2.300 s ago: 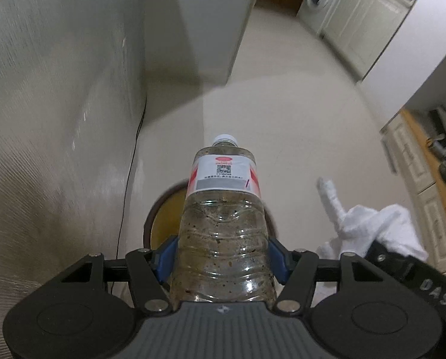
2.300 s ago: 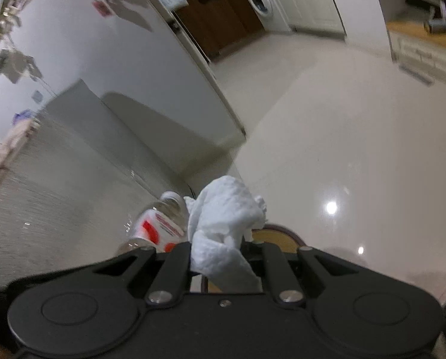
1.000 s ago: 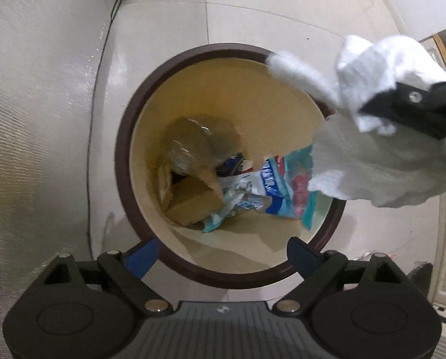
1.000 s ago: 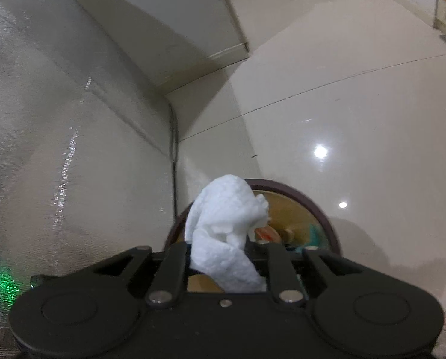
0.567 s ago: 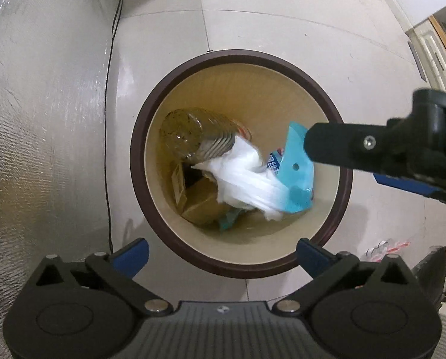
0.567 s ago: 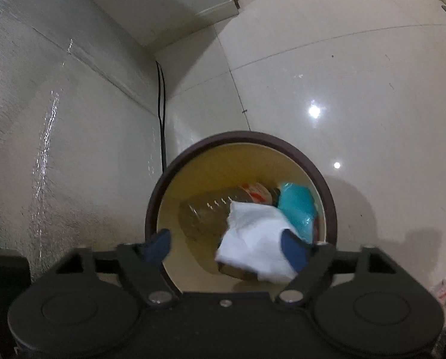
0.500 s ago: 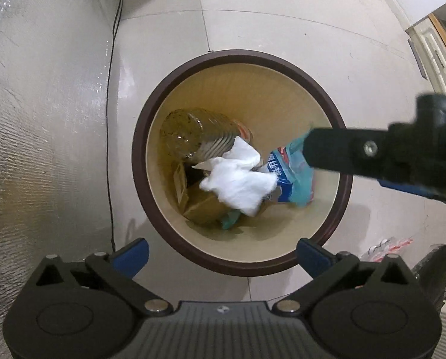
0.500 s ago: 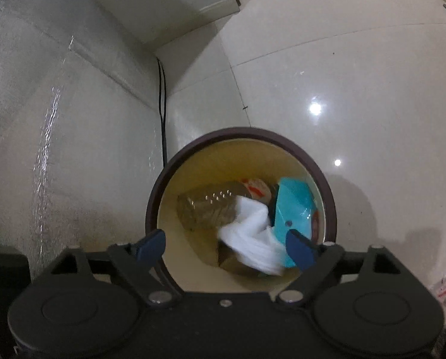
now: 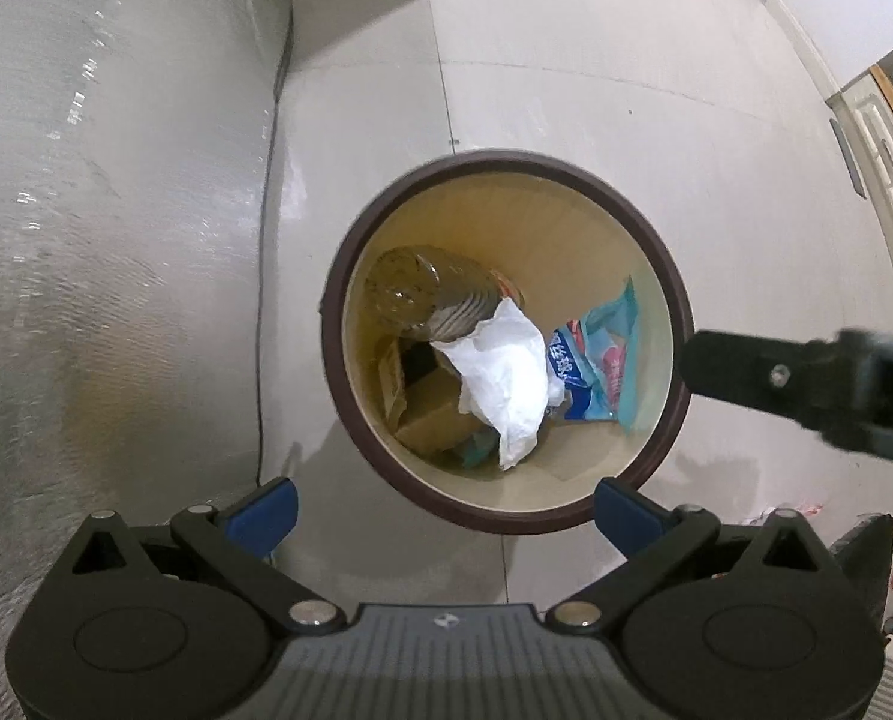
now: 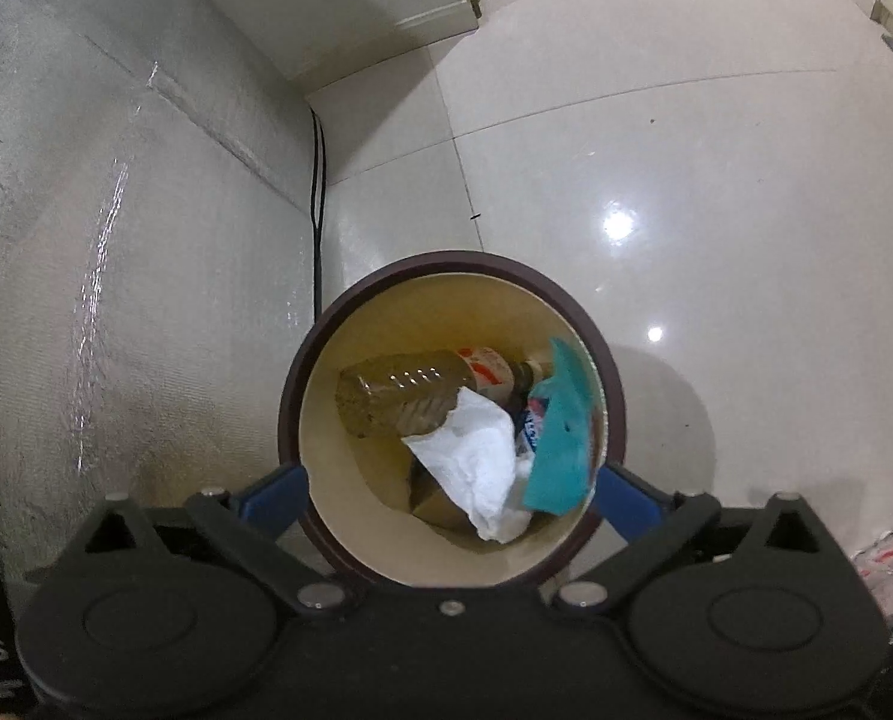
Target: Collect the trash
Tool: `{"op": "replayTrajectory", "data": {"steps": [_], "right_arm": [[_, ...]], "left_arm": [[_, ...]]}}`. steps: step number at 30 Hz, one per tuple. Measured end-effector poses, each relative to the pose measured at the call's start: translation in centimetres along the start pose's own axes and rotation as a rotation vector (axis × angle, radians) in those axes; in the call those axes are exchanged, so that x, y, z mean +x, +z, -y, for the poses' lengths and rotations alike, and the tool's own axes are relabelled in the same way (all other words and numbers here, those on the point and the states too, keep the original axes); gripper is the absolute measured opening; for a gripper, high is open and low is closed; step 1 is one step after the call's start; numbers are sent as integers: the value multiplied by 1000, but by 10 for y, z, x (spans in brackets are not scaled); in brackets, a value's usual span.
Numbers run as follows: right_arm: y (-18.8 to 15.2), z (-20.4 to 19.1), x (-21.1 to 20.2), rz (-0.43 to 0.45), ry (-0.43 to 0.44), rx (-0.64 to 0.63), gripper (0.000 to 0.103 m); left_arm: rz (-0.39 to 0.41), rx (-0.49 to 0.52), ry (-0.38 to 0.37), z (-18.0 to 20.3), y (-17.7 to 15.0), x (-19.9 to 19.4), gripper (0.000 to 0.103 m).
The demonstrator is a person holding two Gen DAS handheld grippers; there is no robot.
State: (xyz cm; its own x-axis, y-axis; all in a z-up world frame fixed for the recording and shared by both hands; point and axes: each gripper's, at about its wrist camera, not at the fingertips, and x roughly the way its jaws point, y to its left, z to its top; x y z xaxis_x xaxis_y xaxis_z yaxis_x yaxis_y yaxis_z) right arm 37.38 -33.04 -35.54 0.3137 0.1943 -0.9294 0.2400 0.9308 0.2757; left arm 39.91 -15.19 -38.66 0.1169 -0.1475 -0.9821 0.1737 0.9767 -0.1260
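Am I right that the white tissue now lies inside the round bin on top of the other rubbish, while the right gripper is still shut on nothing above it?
Not quite: the right gripper is open; its jaws have just been opening and stand wide apart with nothing between them, as the right wrist view shows. The white tissue does lie inside the round bin on the other rubbish.

The glossy pale tiled floor (image 10: 686, 150) carried a round brown-rimmed bin (image 10: 617, 420) near the silvery wall on the left; a black cable (image 10: 316, 192) ran along the wall's foot.
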Motion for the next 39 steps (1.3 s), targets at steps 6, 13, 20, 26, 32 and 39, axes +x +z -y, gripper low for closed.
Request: {"op": "replayTrajectory", "data": {"steps": [6, 13, 20, 26, 32, 39], "right_arm": [[-9, 2, -23, 42, -24, 16, 103], [-23, -2, -66, 109, -22, 23, 103], [-46, -5, -124, 196, -11, 4, 103], [-73, -12, -188, 309, 19, -18, 103], [-105, -22, -251, 433, 41, -35, 103], [-136, -36, -316, 547, 50, -72, 103]], "left_arm": [[74, -27, -6, -2, -12, -34, 103], [165, -52, 16, -7, -34, -84, 103], [248, -34, 20, 3, -64, -130, 103], [338, -23, 24, 12, -96, -179, 103], [456, -17, 33, 24, -132, -240, 103], [581, 34, -10, 48, -171, -307, 103]]}}
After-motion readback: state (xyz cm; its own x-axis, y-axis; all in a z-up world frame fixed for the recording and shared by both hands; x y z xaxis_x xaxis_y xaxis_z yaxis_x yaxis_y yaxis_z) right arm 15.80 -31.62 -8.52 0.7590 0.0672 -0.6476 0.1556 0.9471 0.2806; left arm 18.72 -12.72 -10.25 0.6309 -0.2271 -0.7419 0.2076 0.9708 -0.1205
